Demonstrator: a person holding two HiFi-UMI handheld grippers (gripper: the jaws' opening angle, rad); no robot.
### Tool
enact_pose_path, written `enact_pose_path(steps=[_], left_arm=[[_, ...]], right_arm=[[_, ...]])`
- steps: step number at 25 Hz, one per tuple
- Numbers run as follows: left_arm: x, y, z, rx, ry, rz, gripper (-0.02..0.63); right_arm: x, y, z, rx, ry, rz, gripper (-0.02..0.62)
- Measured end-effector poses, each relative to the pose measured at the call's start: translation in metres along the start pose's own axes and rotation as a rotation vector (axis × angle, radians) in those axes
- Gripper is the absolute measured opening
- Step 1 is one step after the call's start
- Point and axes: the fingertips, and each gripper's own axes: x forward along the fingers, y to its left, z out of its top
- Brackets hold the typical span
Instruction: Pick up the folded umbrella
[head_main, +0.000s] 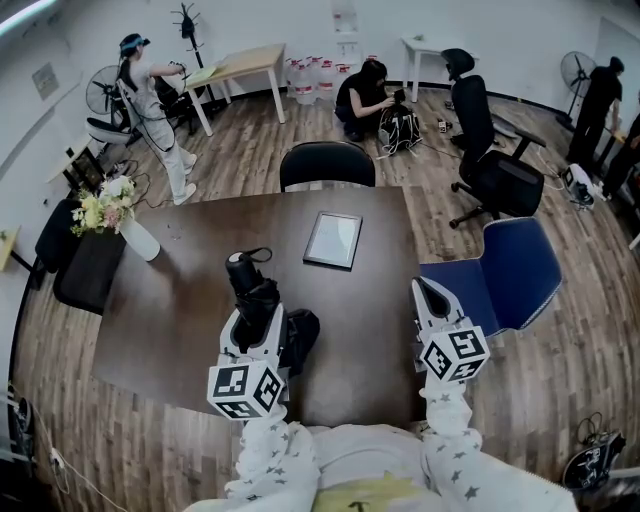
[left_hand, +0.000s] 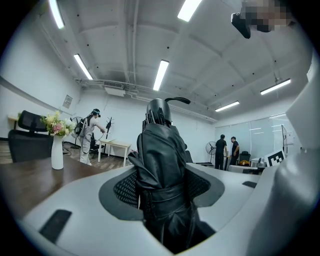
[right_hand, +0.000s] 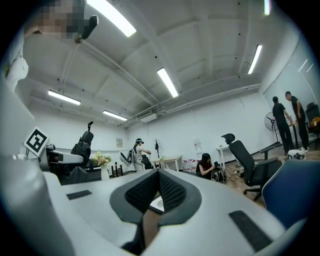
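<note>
Left gripper (head_main: 258, 314): clamped on the umbrella (left_hand: 161, 165); jaws stand fairly wide, and the ribbed pads (left_hand: 126, 189) press the folded black fabric from both sides.
Umbrella pose: upright across the left jaws in the left gripper view, gripped just below the fastening band. Handle end is on top, with a strap loop (left_hand: 177, 100) curling off it.
Umbrella place: over the near left part of the tabletop (head_main: 190, 320). In the head view the handle end points away from the person and the bunched lower end sits by the gripper body. I cannot tell whether the lower end is clear of the tabletop.
Right gripper (head_main: 424, 287): jaws together, pad on pad, nothing between them; held over the near right edge of the tabletop, well apart from the umbrella.
Tablet (head_main: 333, 240): flat on the tabletop, past both grippers, near the far edge.
Vase (head_main: 141, 241): white, at the far left corner, holding flowers (head_main: 103, 207).
Chairs: black chair (head_main: 327, 165) at the far side; blue chair (head_main: 515, 270) at the right corner.
Sleeves (head_main: 270, 455): white with a star print, one behind each gripper.
</note>
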Motion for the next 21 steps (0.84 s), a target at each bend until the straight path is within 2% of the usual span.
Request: enact_pose_path(steps=[7,21], left_arm=[[0.001,0.0,0.002,0.054,0.008,0.015,0.249],[0.0,0.008,0.0,0.041,0.016,0.045,0.249]], right_arm=[[0.001,0.001,0.005,-0.002,-0.01,0.006,0.021],[-0.001,-0.006,0.003,0.008,-0.011,-0.011,0.021]])
